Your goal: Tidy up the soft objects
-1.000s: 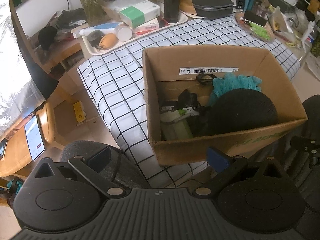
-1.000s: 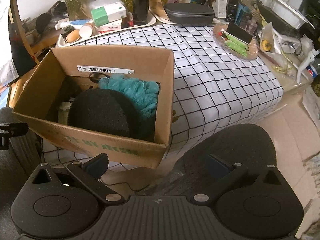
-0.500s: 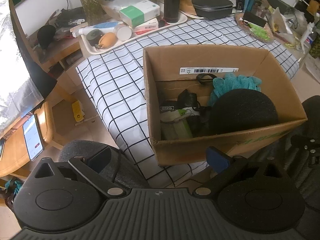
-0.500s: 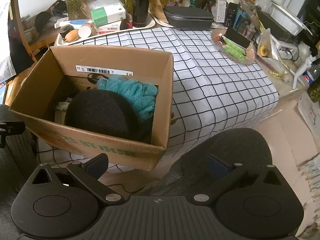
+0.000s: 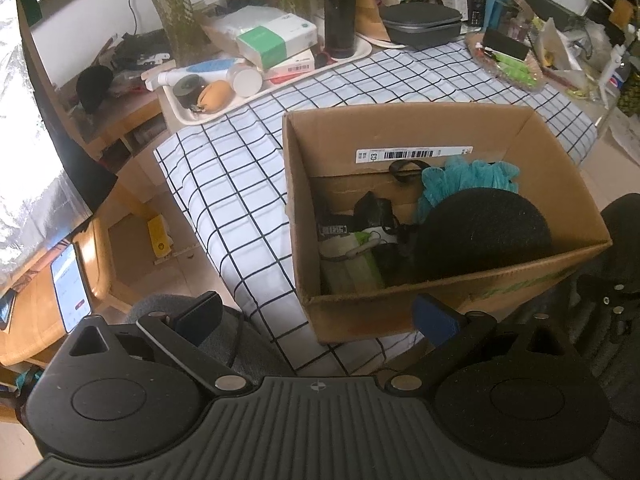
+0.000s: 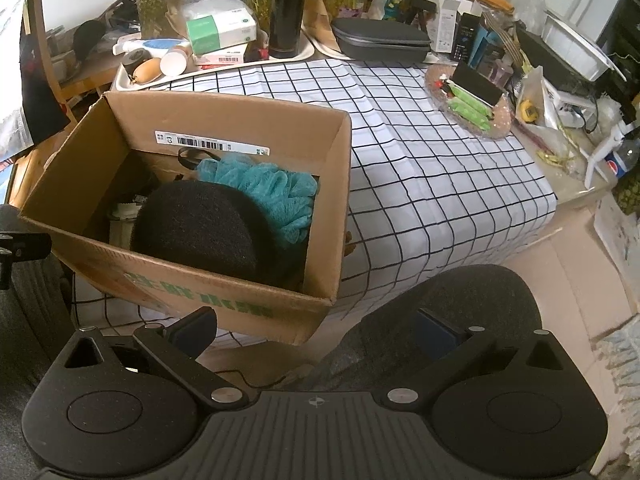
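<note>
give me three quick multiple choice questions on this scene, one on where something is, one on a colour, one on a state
1. Where does the black round cushion lie?
A. in the cardboard box
B. on the white tray
C. on the floor

2. What colour is the mesh bath pouf?
A. pink
B. teal
C. yellow

3. How is the right gripper?
A. shut on the pouf
B. shut on the box
C. open and empty

Answers: 1 A, the cushion sits inside the box walls. 2 B, the pouf beside it is teal. 3 C, its fingers are spread with nothing between them.

Cluttered home room: checked tablecloth [image 6: 420, 152], toiletries tray [image 5: 280, 84], plants [image 5: 172, 12].
</note>
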